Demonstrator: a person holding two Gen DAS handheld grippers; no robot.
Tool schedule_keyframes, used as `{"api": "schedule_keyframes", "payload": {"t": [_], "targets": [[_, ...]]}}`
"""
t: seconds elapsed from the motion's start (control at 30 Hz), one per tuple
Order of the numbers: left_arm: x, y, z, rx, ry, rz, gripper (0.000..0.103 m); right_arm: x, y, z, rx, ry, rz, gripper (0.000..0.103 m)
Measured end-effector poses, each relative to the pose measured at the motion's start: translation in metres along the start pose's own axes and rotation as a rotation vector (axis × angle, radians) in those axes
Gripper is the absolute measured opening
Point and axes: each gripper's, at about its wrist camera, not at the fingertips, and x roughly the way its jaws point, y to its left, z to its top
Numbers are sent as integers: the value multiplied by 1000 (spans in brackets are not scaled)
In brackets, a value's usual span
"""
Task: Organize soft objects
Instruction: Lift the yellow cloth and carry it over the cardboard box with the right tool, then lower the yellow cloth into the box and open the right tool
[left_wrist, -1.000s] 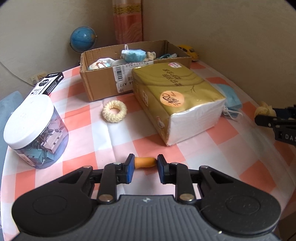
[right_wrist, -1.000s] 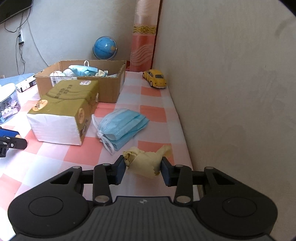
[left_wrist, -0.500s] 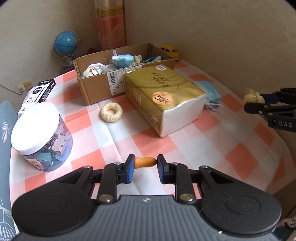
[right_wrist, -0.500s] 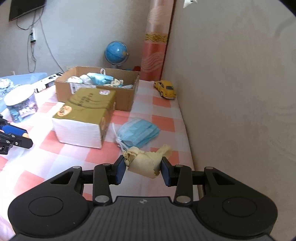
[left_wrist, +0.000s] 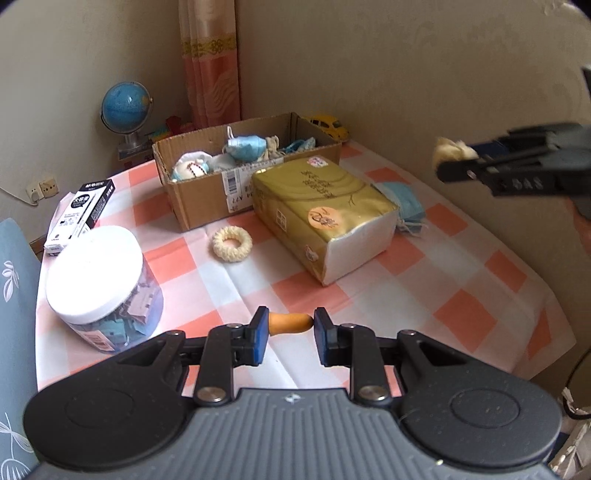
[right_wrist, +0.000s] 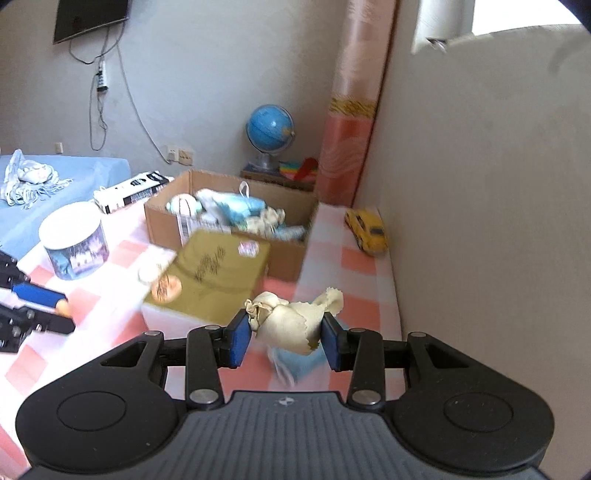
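You hold two soft things in the air at once, and this is where the risk begins. Your left gripper (left_wrist: 290, 325) pinches a small orange rubbery piece (left_wrist: 289, 322) by its two ends, above the checked tablecloth (left_wrist: 461, 302); the piece is smooth and rounded, so I judge it can squirt out of the pads if you tilt or shake the hand on the way. Your right gripper (right_wrist: 284, 332) is pressed on a crumpled cream cloth (right_wrist: 291, 321), high over the table, and loose flaps of the cloth stand out above the jaws. A flap may catch on the wall of the cardboard box (left_wrist: 207, 206), and then the cloth hangs on the edge instead of falling in. The box, the likely goal, is at the far side of the table and already holds face masks and other soft things, so a new piece can roll off the heap. The gold tissue pack (left_wrist: 317, 206) lies just in front of the box, touching or nearly touching its wall; a low approach can push it. The plastic jar (left_wrist: 99, 284) with the white lid stands near your left path, and the yellow toy car (right_wrist: 367, 230) is close to the right one. If both hands go to the box together, the grippers may meet over it. The knitted ring (left_wrist: 232, 243) and the blue face masks (left_wrist: 404, 201) wait on the cloth.
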Motion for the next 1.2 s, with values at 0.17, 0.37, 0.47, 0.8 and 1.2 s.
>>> {"api": "schedule_keyframes", "payload": {"t": [0.17,0.37,0.47,0.8,1.2], "targets": [[-1,10,4,-5,-10,4,24,23,-2,35,-25,-23,19,45],[3,18,9,5,-10,1,24,60,-7,73,-40,-29,45,45],[6,22,11,-2,-7,-6,24,84,-10,90,-52,-25,56,45],[19,33,18,-26,11,0,24,163,-17,129,-55,8,64,56],[19,37,27,-37,-2,-5,24,134,-23,105,61,4,70,103]]}}
